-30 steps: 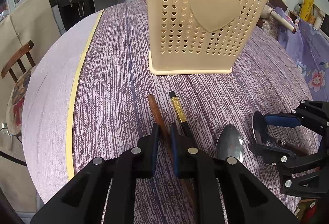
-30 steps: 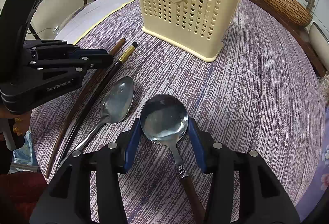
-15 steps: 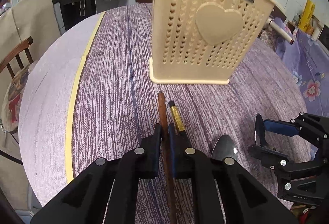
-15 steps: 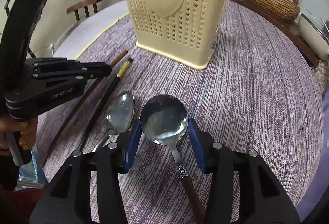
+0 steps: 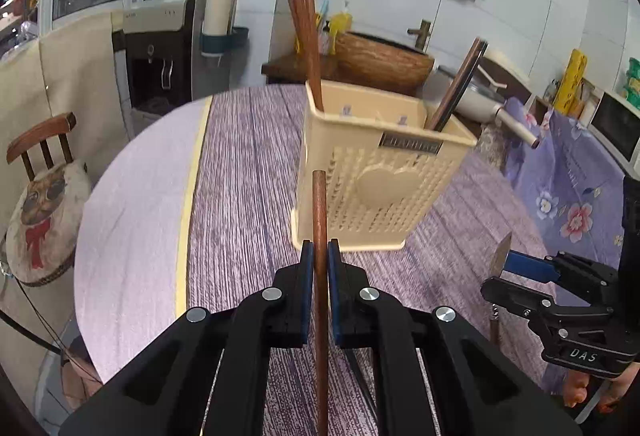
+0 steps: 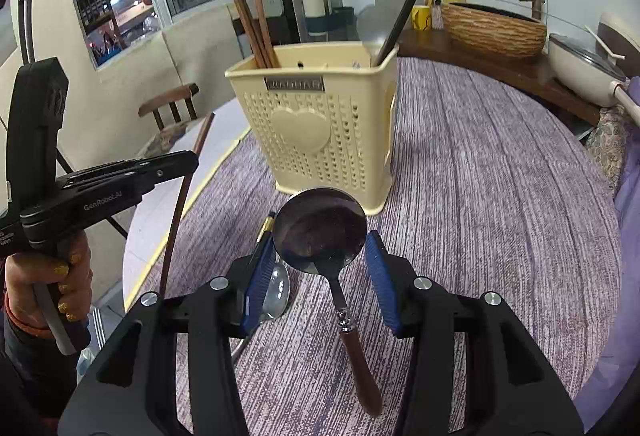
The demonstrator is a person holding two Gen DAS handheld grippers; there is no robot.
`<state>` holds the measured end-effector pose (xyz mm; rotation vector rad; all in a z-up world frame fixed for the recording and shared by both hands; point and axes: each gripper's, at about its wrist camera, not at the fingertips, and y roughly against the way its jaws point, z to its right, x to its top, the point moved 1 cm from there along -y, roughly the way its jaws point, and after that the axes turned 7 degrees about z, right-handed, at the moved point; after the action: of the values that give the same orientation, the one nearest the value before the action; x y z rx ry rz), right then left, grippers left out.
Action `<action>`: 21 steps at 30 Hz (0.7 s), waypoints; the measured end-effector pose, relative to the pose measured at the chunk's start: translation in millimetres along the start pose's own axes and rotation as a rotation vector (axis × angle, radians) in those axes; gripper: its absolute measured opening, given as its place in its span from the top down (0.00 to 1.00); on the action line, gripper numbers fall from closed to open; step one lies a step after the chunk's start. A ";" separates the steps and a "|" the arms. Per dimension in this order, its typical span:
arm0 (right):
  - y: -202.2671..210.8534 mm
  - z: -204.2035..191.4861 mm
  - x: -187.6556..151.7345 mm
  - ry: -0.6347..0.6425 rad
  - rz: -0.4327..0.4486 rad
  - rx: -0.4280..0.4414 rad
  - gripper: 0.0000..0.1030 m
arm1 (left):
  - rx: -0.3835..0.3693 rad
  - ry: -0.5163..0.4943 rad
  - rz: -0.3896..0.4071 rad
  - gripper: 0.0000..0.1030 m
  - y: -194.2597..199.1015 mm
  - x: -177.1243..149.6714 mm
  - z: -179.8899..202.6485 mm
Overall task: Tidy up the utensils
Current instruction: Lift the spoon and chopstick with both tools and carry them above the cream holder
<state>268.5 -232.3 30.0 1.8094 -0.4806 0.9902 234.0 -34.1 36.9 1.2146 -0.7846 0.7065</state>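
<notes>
Both grippers are rising off the table since a second ago: the left gripper (image 5: 318, 256) is clamping a brown wooden chopstick (image 5: 319, 212), the right gripper (image 6: 320, 264) is half-closed around a round spoon (image 6: 320, 224), both heading toward the cream utensil basket (image 6: 316, 124) at 12 o'clock.

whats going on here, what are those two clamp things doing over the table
A person is sorting utensils into the cream holder on the purple-clothed table, with a handheld gripper in each hand. The left gripper is shut on a brown chopstick, held off the table. The right gripper grips a round spoon by its bowl, with the wooden handle hanging free. The holder already has brown chopsticks and a dark utensil standing in it. A silver spoon and a gold-tipped chopstick lie on the table.
</notes>
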 end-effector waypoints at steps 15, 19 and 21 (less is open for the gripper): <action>29.4 -2.4 21.8 -0.060 0.103 0.039 0.92 | -0.016 -0.009 0.136 0.92 38.6 26.2 2.6; 20.3 -0.2 17.8 -0.047 0.097 0.012 0.92 | -0.004 -0.014 0.142 0.92 39.1 24.7 2.1; 12.7 1.0 15.3 -0.031 0.086 -0.009 0.87 | -0.008 -0.007 0.140 0.92 39.4 24.6 1.2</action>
<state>269.1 -237.2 49.2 1.8105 -0.5859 1.0181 215.0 -25.7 78.4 1.1634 -0.8837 0.8126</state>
